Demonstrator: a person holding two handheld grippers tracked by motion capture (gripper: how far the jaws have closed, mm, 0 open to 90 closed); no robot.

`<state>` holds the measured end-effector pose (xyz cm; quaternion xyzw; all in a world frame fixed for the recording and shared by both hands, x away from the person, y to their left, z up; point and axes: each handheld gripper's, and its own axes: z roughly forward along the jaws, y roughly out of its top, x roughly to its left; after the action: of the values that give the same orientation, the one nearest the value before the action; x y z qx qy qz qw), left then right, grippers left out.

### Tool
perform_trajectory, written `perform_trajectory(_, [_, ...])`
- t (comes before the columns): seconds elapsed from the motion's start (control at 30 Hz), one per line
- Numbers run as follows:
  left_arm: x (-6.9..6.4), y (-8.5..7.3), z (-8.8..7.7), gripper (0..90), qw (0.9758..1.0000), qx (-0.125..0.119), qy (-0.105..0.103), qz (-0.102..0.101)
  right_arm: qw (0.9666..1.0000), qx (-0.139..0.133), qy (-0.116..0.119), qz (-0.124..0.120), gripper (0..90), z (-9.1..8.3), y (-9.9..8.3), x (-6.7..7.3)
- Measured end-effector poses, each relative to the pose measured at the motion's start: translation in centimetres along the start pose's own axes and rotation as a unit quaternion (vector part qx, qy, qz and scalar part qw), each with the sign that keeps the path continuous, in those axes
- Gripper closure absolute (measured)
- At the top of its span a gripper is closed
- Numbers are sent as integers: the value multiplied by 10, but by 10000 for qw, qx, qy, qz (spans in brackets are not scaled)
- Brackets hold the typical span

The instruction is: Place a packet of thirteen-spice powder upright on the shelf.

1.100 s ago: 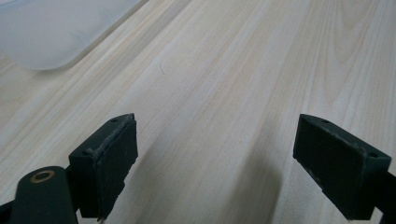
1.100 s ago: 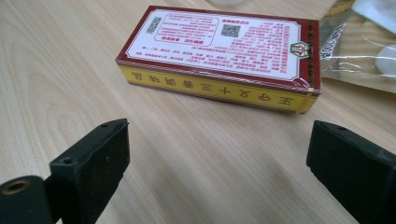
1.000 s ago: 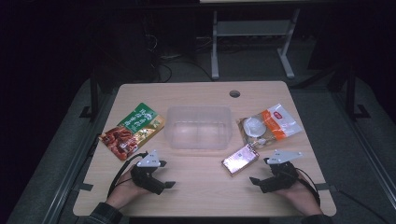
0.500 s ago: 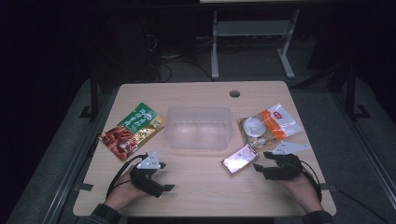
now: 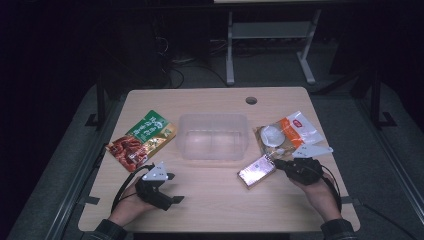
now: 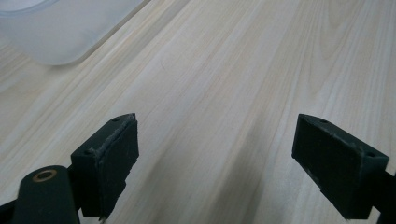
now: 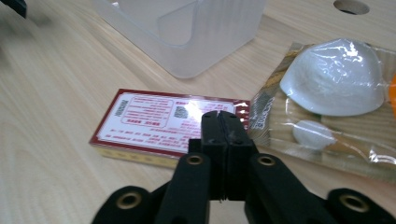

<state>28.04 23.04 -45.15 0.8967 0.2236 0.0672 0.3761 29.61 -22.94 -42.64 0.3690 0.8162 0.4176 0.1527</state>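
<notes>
**Right jaws close at the flat packet**

Since a second ago the right gripper (image 5: 278, 162) has been closing; its jaws now meet at the near edge of the red-bordered packet (image 7: 163, 122), right of the clear tub (image 5: 214, 136). The left gripper (image 6: 217, 156) gapes, empty.

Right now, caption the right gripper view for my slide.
Right gripper, jaws just closed, grips the red-bordered flat packet at its edge, beside the clear plastic bin.

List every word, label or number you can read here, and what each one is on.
No text here reads clearly enough to quote.
Red-bordered flat pack: blocks of print and a square code, too small and glared.
Green and red pouch: large characters, blurred.
Clear bag with an orange label: small logo, unreadable.
Clear plastic tub: no print.
</notes>
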Motion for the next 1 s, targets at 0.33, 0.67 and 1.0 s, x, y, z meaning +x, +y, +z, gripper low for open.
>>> perform_trajectory(0.33, [10, -3, 0, 151, 9997, -188, -25, -146, 9998, 130, -129, -106, 897, 16, 8, -15])
perform_trajectory(0.67, [5, -3, 1, 151, 9999, -120, -10, -29, 9986, 452, -209, 168, 897, 34, 3, -30])
perform_trajectory(1.0, [7, -4, -2, 150, 9999, -153, 32, -74, 9975, 691, -70, 82, 899, 38, -1, -27])
